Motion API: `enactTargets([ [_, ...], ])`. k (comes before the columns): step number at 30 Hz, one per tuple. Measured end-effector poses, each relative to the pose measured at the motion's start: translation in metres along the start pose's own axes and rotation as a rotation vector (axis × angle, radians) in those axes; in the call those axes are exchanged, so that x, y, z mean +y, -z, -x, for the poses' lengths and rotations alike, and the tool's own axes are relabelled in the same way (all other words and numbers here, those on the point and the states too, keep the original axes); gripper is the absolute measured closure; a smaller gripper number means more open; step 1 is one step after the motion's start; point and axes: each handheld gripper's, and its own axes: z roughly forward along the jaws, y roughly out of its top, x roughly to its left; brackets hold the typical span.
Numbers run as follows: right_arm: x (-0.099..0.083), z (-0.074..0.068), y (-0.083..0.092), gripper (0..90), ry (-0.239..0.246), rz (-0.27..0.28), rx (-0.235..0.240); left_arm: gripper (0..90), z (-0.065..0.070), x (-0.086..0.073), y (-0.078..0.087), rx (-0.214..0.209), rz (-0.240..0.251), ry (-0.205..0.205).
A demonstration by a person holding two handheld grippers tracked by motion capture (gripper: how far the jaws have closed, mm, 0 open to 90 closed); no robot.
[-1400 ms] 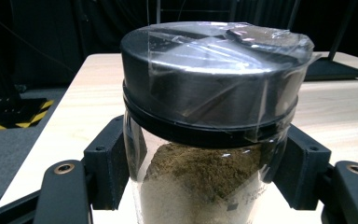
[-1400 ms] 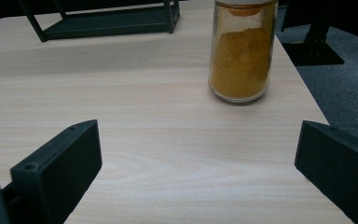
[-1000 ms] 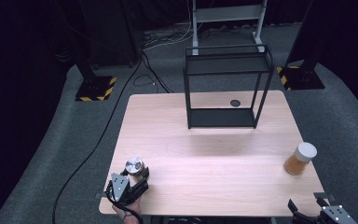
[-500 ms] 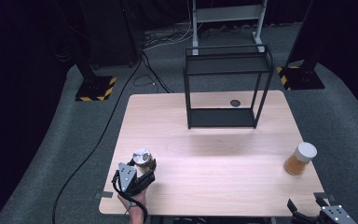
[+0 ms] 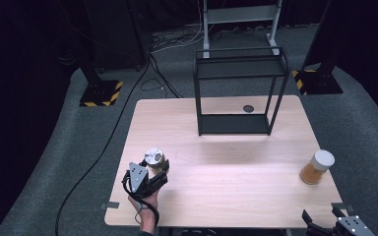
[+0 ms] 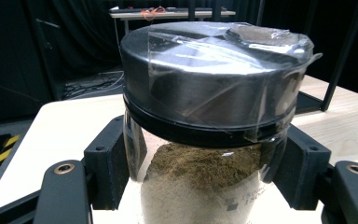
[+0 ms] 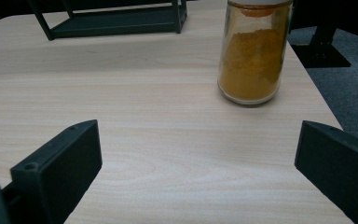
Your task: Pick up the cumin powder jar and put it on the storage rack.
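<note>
My left gripper (image 5: 153, 173) has its jaws clamped on a glass jar (image 6: 200, 186), one black pad pressing each side of the glass just below the lid. Seen along those jaws in the left gripper view, the jar stands upright between them: a dark metallic lid (image 6: 214, 70) with clear tape across its top and down its side, and brown powder filling the glass beneath. In the high view the jar's silvery lid (image 5: 153, 157) sits just ahead of the gripper body, near the close left corner of the counter (image 5: 216, 147). I cannot tell from these pictures whether the jar's base rests on the wood or hangs above it.

My right gripper (image 7: 196, 154) has its jaws spread wide, nothing between them but bare counter. In the high view it (image 5: 342, 226) sits at the near right edge of the counter. Ahead of these jaws and nearer the right one stands a second jar (image 7: 254, 51), upright, full of orange-yellow powder, well apart from both pads. The high view shows it (image 5: 317, 167) with a white lid.

Farther ahead of both pairs of jaws, a black wire-frame shelf (image 5: 238, 88) stands at the far side of the counter. Its lower tier (image 7: 116, 21) shows beyond the left jaw in the right gripper view.
</note>
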Motion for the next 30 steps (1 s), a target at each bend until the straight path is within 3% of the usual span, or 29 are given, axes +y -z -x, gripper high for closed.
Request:
enactTargets([
  [20,0.001,-0.002,-0.001,0.0,0.008,-0.009,-0.002,29.9,-0.001,0.022,-0.022,-0.039,0.006,-0.031],
  [30,-0.001,-0.005,0.0,0.0,0.02,0.011,-0.012,29.9,0.001,0.032,-0.03,-0.056,0.008,-0.049],
])
